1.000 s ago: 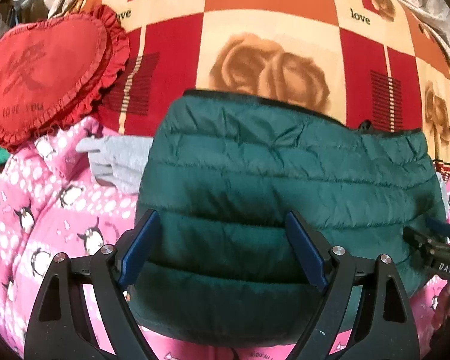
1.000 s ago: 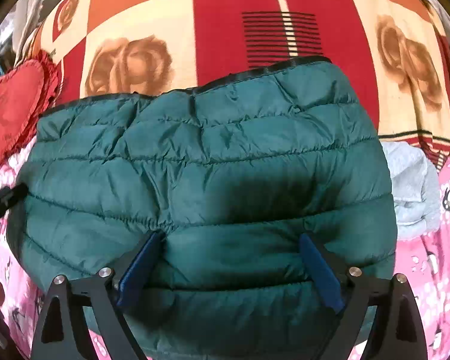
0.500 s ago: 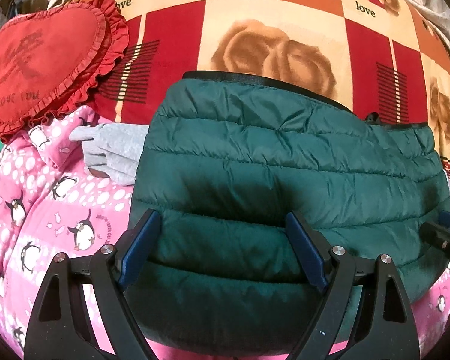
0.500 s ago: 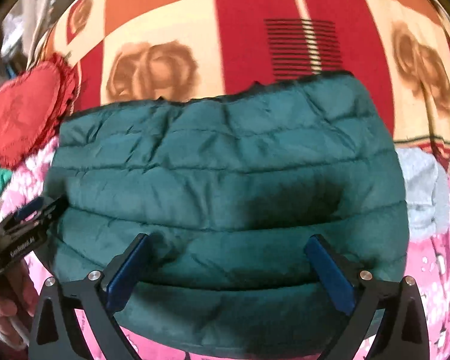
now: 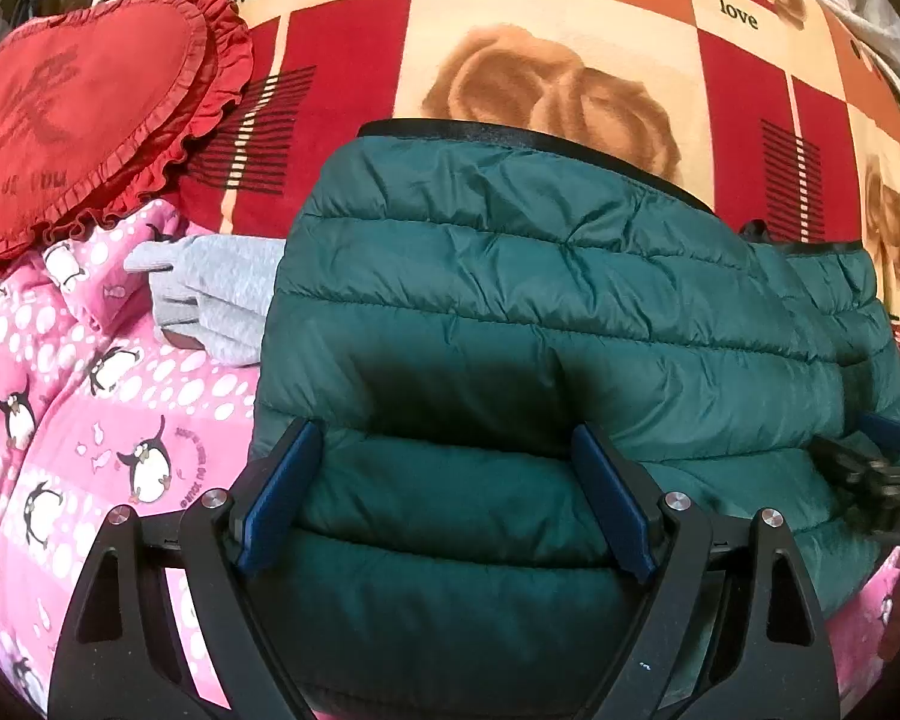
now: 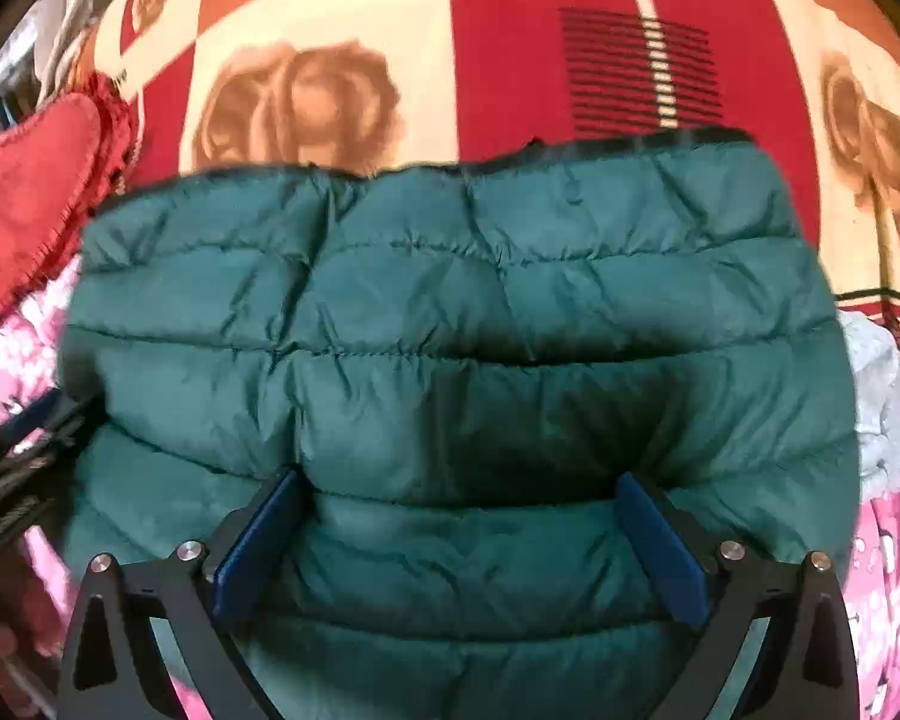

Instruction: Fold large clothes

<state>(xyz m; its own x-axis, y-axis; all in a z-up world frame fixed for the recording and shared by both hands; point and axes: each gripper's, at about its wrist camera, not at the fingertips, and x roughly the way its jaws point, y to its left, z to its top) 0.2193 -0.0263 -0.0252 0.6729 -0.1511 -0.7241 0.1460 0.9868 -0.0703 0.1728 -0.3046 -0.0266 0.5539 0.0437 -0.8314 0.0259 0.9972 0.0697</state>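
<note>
While green puffer jacket (image 5: pixel 570 324) is spread centre frame, long axis left-right, left claw (image 5: pixel 444 498) and right claw (image 6: pixel 459 540) held wide, empty, at near edge.

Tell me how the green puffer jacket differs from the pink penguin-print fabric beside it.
The green puffer jacket is plain dark green; the pink penguin fabric is printed with penguins and white dots. The jacket is quilted in puffy horizontal bands with a black edge trim; the pink fabric looks soft and unquilted. The jacket lies as a compact bundle under both open grippers, while the pink fabric spreads loosely beneath and beside it. Both rest on the rose-patterned blanket.
</note>
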